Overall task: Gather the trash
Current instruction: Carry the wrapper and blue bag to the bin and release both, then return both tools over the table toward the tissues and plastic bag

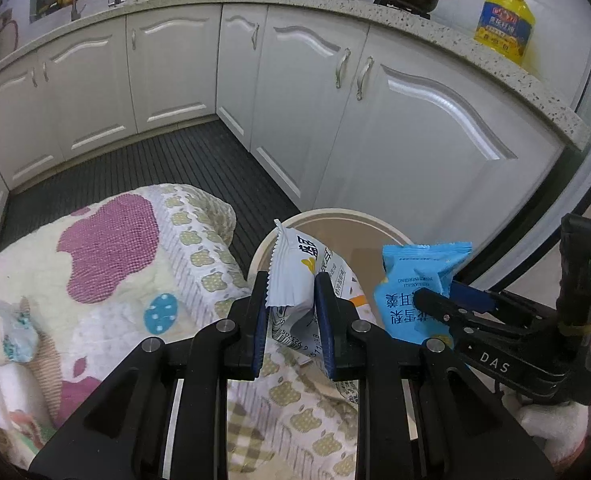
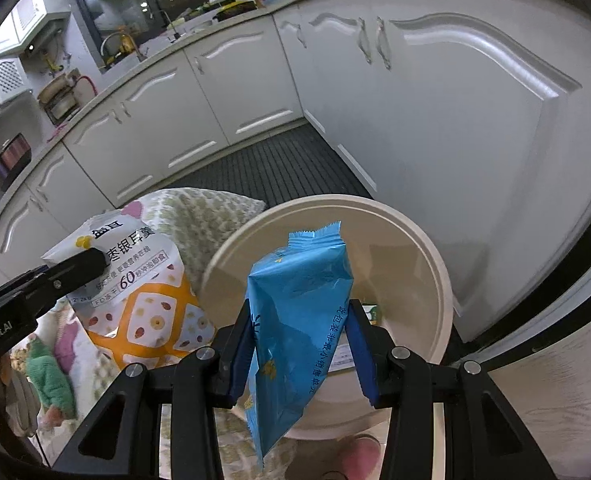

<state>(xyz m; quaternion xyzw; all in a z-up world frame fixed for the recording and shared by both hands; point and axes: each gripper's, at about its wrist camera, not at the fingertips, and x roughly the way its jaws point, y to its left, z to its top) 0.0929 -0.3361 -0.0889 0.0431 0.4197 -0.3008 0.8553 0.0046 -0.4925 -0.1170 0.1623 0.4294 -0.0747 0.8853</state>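
- Above the cream waste bin point(image 2: 435, 264), the right gripper point(image 2: 301, 354) clamps a blue snack wrapper point(image 2: 299, 300); early release risks dropping it outside
- Beside it, the left gripper point(image 1: 291, 320) pinches a white-and-orange food pouch point(image 1: 291, 280) near the rim; the pouch may catch there

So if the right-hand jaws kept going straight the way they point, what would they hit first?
Probably the cream bin: the right gripper, shut on the blue packet, points down into its open mouth, likely toward the inner wall or bottom. Depth is unclear.
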